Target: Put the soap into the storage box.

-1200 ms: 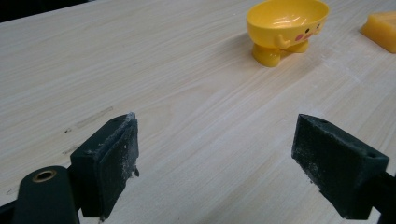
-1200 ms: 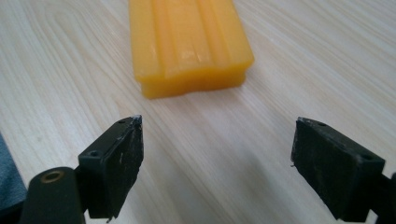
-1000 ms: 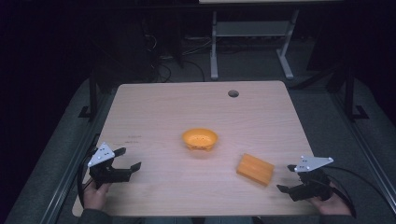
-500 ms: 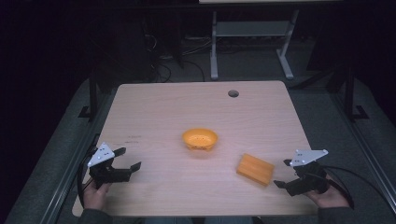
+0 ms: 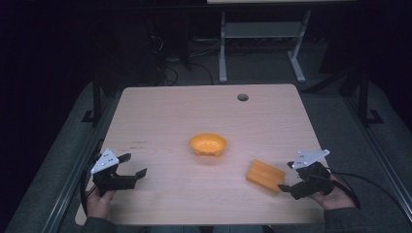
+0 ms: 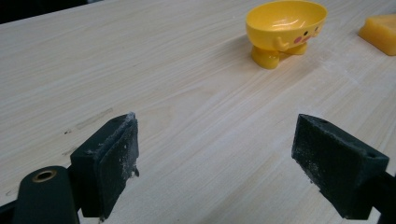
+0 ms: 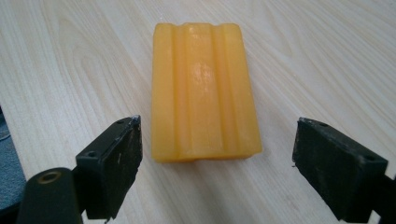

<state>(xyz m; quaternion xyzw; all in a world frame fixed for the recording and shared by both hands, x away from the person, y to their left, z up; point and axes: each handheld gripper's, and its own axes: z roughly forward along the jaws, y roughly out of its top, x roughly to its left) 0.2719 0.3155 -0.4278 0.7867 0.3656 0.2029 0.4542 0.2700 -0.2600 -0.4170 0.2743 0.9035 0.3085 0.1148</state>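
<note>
Now right tool (image 5: 287, 175) nearer orange block (image 5: 265, 175), jaws spread, left tool (image 5: 134, 165) unmoved

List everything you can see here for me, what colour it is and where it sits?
Orange block: one, orange, ridged top, lying flat on the table near its right front, just ahead of the right gripper.
Bowl: one, yellow-orange, footed, standing upright at the table's middle.
Table: one, light wood, with a small round hole near its far edge.
Metal stand: one, grey, on the floor beyond the table.
Left gripper: one, black, jaws apart, front left.
Right gripper: one, black, jaws apart, facing the block.
</note>
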